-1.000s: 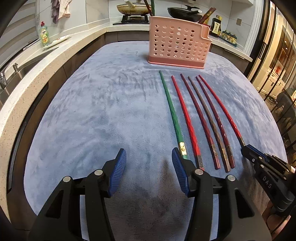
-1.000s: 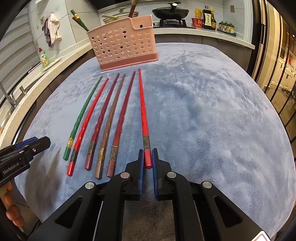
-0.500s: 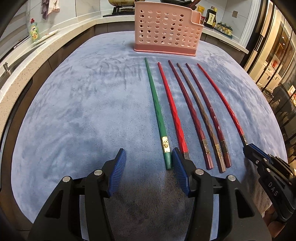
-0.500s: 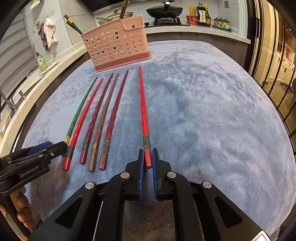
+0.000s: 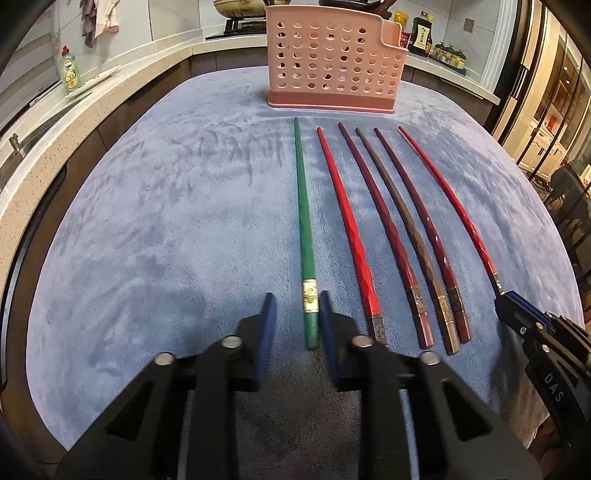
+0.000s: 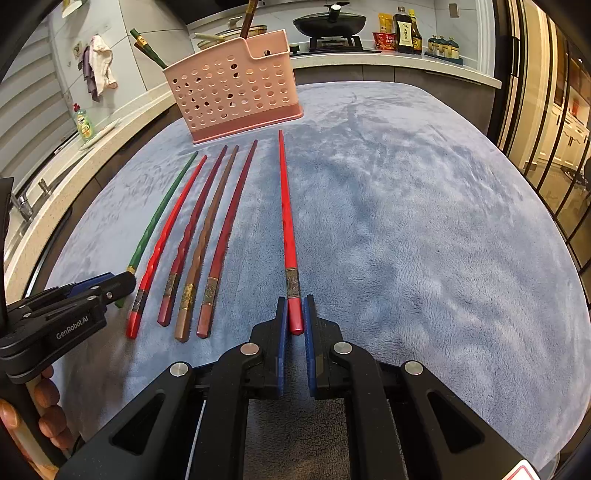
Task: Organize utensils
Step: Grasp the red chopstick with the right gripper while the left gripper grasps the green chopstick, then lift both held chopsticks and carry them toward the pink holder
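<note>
Several chopsticks lie side by side on the blue cloth (image 5: 166, 206), thick ends towards me. A pink perforated holder (image 5: 334, 61) stands beyond their tips and holds a few utensils. My left gripper (image 5: 295, 315) is open, its jaws on either side of the thick end of the green chopstick (image 5: 303, 206), which lies close to the right finger. My right gripper (image 6: 294, 314) is shut on the thick end of the rightmost red chopstick (image 6: 285, 206), which still rests on the cloth. That gripper also shows in the left wrist view (image 5: 517, 306).
Four more chopsticks, red, dark red and brown (image 5: 391, 229), lie between the green and the held one. A stone counter (image 5: 44, 122) with a dish soap bottle (image 5: 69, 74) runs along the left. Pans and sauce bottles (image 6: 406, 27) stand at the back.
My left gripper has moved right and forward so its jaws straddle the green chopstick's end, and they have narrowed. My right gripper stays shut on the red chopstick.
</note>
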Action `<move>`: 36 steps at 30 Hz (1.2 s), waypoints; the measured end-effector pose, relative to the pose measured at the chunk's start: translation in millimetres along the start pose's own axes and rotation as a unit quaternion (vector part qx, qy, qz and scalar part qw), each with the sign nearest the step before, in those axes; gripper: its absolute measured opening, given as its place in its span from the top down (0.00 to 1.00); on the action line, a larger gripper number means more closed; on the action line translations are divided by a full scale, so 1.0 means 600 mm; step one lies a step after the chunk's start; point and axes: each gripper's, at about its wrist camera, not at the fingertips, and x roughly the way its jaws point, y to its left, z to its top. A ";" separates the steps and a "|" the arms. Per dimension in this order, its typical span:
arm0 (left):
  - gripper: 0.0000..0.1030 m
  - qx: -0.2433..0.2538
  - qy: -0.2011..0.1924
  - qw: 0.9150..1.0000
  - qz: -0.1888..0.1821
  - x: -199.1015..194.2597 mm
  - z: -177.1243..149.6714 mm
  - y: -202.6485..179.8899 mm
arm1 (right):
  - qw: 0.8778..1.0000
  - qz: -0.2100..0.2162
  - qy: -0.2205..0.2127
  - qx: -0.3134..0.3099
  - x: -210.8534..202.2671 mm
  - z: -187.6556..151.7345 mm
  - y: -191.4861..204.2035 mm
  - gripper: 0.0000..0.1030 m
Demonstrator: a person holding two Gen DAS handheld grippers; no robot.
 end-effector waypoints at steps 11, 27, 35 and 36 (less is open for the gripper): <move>0.93 -0.015 -0.010 1.000 -0.022 -0.032 0.009 0.021 | 1.000 0.009 -0.017 -0.001 -0.031 0.013 0.006 0.93; 0.93 -0.038 -0.076 0.996 -0.035 -0.128 0.048 0.057 | 0.999 0.015 -0.047 -0.006 -0.075 0.054 0.007 0.86; 0.93 -0.034 -0.053 0.997 -0.036 -0.103 0.030 0.050 | 1.000 0.011 -0.002 -0.014 -0.018 0.016 0.008 0.75; 0.93 -0.033 -0.052 0.997 -0.036 -0.101 0.029 0.048 | 1.000 0.008 0.002 -0.018 -0.011 0.013 0.010 0.75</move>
